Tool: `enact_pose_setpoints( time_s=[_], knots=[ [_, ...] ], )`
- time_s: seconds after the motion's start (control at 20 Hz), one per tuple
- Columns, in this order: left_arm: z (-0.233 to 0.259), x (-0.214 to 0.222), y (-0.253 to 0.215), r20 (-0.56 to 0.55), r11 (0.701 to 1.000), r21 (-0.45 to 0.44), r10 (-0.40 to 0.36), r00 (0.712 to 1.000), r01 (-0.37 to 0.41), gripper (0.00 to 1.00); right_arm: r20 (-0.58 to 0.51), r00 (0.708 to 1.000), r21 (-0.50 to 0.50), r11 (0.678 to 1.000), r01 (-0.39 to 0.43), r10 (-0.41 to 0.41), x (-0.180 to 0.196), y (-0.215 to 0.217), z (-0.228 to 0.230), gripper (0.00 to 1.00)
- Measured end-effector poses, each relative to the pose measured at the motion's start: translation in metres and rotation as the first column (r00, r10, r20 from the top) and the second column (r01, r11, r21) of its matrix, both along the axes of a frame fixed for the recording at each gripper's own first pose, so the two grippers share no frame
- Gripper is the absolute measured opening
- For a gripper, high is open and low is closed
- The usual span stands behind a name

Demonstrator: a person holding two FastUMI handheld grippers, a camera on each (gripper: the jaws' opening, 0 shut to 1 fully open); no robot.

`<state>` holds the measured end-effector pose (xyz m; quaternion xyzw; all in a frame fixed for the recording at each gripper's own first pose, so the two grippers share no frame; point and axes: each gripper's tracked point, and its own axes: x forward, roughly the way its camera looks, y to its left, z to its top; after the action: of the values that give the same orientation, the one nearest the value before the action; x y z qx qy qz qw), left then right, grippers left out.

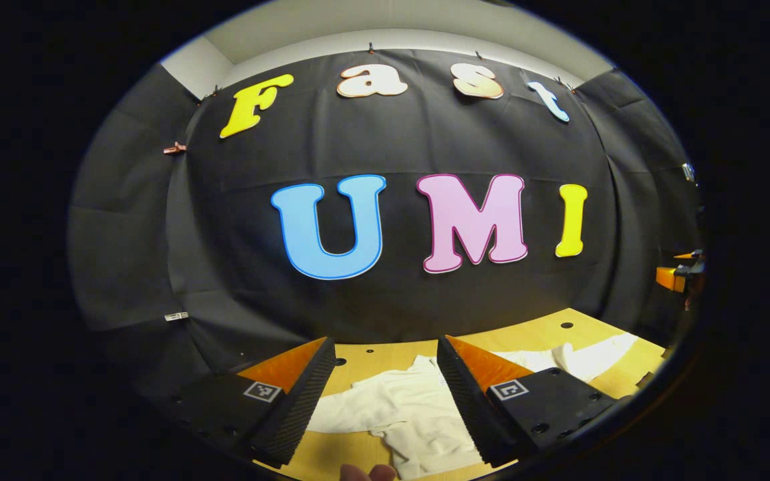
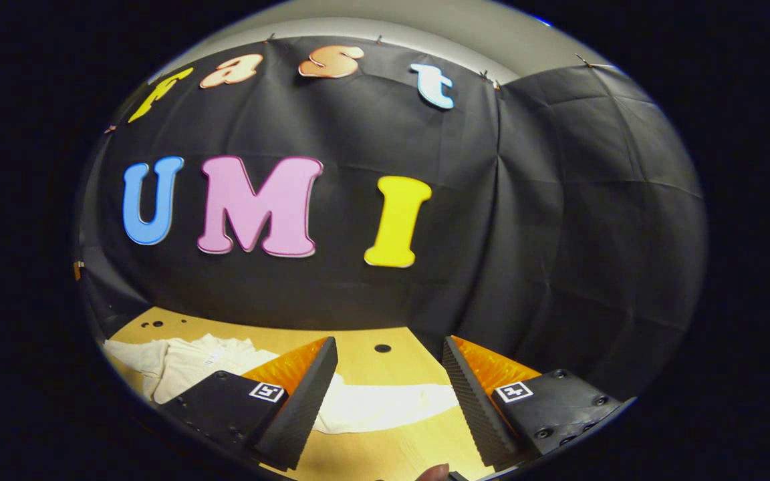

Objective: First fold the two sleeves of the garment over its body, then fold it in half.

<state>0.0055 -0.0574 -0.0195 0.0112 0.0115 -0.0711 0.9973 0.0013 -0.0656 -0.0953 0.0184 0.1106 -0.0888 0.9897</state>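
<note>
In the left gripper view the left claw (image 1: 385, 394) hangs above the wooden worktop (image 1: 385, 354), its fingers (image 1: 298, 407) spread wide apart with nothing between them. Below and beyond them lies the white garment (image 1: 418, 414), rumpled, its body between the fingers and one sleeve (image 1: 592, 357) stretching off to the right across the worktop. At the far right edge of this view a bit of the other gripper shows, too small to tell more. A fingertip of the person's hand (image 1: 368, 473) peeps in at the bottom edge. In the right gripper view the right claw (image 2: 388, 401) is likewise held over the worktop with its fingers wide apart and empty. A sleeve lies flat across the gap between them, and the body of the garment sits bunched to the left. Small dark holes (image 2: 382, 348) dot the worktop near the black wall (image 2: 559, 234).
</note>
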Motion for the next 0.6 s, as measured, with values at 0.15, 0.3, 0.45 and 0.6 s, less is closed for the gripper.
enact_pose_setpoints(
  time_s=[0.15,0.3,0.45,0.6],
  knots=[
    [-0.003,0.0,-0.021,-0.017,1.0,0.014,-0.022,1.0,0.022,0.98,-0.094,0.994,0.002,0.999,0.048,-0.047,0.013,-0.033,-0.049,0.97],
    [-0.003,0.0,-0.041,-0.028,0.999,0.029,-0.032,0.999,0.033,0.98,-0.187,0.98,0.034,0.997,0.069,-0.061,0.027,-0.056,-0.103,0.97],
    [-0.007,0.001,-0.06,-0.048,0.999,0.045,-0.027,0.998,0.03,0.96,-0.271,0.96,0.073,0.993,0.093,-0.07,0.047,-0.08,-0.158,0.97],
    [-0.008,0.001,-0.079,-0.058,0.998,0.062,-0.02,0.998,0.024,0.96,-0.328,0.943,0.108,0.988,0.106,-0.066,0.068,-0.101,-0.208,0.97]
  ],
)
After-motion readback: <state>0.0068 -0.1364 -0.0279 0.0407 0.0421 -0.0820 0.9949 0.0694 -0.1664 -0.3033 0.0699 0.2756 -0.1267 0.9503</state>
